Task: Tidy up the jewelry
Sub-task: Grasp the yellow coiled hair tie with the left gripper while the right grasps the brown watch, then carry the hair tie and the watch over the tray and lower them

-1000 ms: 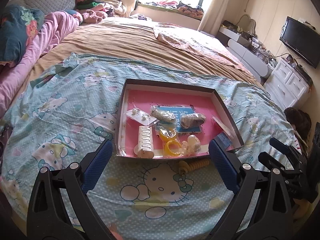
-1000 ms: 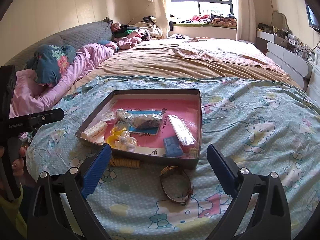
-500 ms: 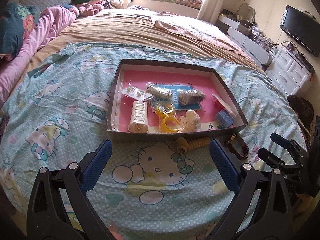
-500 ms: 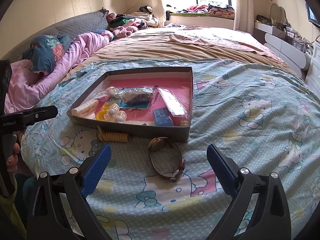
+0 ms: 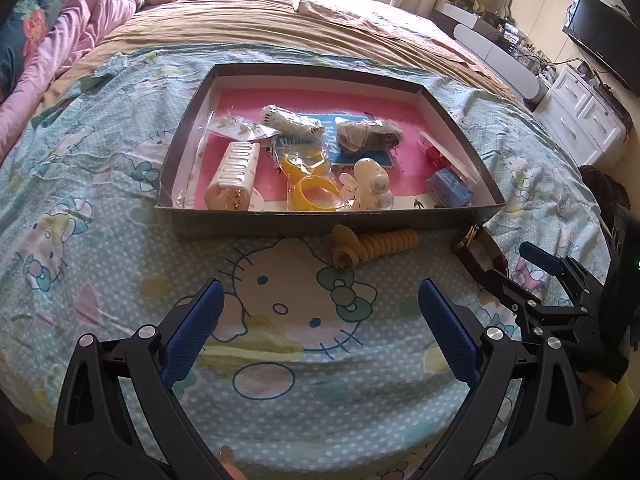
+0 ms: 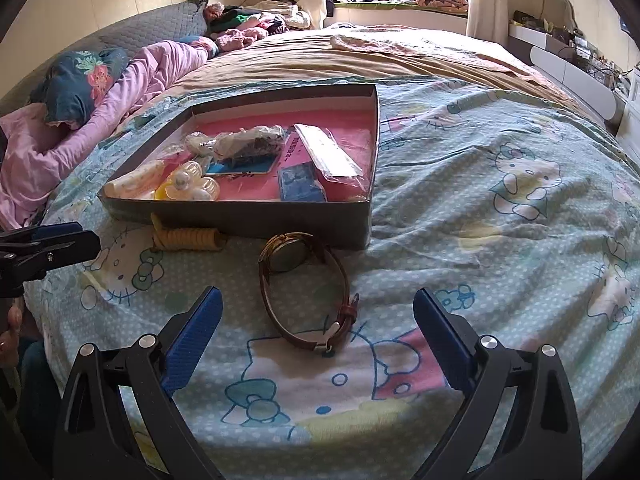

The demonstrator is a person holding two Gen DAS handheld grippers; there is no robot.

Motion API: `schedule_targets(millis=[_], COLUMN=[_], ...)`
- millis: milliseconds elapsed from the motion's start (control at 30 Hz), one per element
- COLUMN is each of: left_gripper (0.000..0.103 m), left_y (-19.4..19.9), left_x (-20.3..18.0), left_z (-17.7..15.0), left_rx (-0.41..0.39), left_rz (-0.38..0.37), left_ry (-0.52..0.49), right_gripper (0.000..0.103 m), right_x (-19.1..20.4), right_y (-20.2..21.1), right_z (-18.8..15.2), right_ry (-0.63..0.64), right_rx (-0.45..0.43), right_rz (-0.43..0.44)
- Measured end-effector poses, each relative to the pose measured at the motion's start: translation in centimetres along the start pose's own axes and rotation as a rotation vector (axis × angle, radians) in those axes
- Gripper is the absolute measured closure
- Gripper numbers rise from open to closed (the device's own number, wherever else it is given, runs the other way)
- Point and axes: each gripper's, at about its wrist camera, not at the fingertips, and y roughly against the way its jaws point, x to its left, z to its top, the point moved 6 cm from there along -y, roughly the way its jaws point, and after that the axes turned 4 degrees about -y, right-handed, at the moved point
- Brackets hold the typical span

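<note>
A dark shallow box [image 5: 320, 222] [image 6: 256, 216] with a pink floor lies on the cartoon-print bedspread and holds several bagged trinkets, a cream hair clip [image 5: 234, 174] and yellow rings [image 5: 312, 194]. Outside its near wall lie a yellow coiled hair tie [image 5: 374, 244] [image 6: 186, 238] and a brown-strap wristwatch [image 6: 304, 288] [image 5: 478, 254]. My left gripper [image 5: 320, 324] hovers open just short of the hair tie. My right gripper [image 6: 316, 330] is open, its fingers on either side of the watch strap's near end. It appears in the left wrist view as the right gripper [image 5: 516, 268].
The cartoon bedspread [image 6: 500, 200] covers the near bed, with brown bedding [image 6: 340, 60] beyond. Pink quilt and pillows [image 6: 100, 92] lie at the left. White drawers [image 5: 584, 120] and a wall TV [image 5: 604, 52] stand at the right. A person's hand [image 6: 10, 332] shows at the left edge.
Both grippers have moved forward and lower toward the box; the hair tie and watch now loom larger. The right gripper has come up around the watch. Nothing has been grasped.
</note>
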Motion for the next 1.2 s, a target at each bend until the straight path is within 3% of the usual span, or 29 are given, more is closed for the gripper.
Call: schedule_targets(millis=[233, 300, 400, 433, 500, 600, 933, 1000, 1067, 1133, 1200], left_gripper=[0.012, 0.017, 0.029, 0.032, 0.052, 0.060, 0.063, 0.075, 0.076, 0.087, 0.088], left_y=[-1.9, -2.5, -3.2, -3.4, -3.6, -4.1, -5.4, -5.6, -5.6, -5.2, -4.7], left_x=[-0.3, -0.3, -0.4, -0.4, -0.3, 0.0, -0.2, -0.5, -0.6, -0.7, -0.9], left_z=[0.2, 0.2, 0.3, 0.4, 0.5, 0.6, 1.2, 1.2, 1.2, 1.3, 1.4], left_rx=[0.020, 0.023, 0.028, 0.028, 0.022, 0.025, 0.033, 0.032, 0.027, 0.015, 0.003], left_rz=[-0.012, -0.025, -0.055, -0.067, -0.077, -0.096, -0.183, -0.192, -0.192, -0.191, -0.186], left_ry=[0.020, 0.030, 0.055, 0.068, 0.090, 0.125, 0.183, 0.175, 0.170, 0.160, 0.142], right_gripper=[0.026, 0.045, 0.060, 0.061, 0.062, 0.062, 0.062, 0.062, 0.062, 0.062, 0.062], right_x=[0.6, 0.9, 0.9, 0.9, 0.9, 0.6, -0.6, -0.8, -1.0, -1.2, -1.2], right_y=[-2.6, -2.7, -2.4, -2.1, -1.8, -1.2, 0.7, 1.0, 1.4, 1.7, 2.1], right_z=[0.1, 0.0, 0.0, -0.1, -0.2, -0.5, -1.5, -1.6, -1.6, -1.5, -1.3], right_ry=[0.030, 0.046, 0.060, 0.066, 0.069, 0.057, 0.029, 0.023, 0.017, 0.014, 0.012], right_rx=[0.051, 0.056, 0.050, 0.046, 0.044, 0.045, 0.050, 0.048, 0.044, 0.040, 0.034], right_rz=[0.018, 0.027, 0.052, 0.055, 0.059, 0.065, 0.059, 0.057, 0.056, 0.053, 0.050])
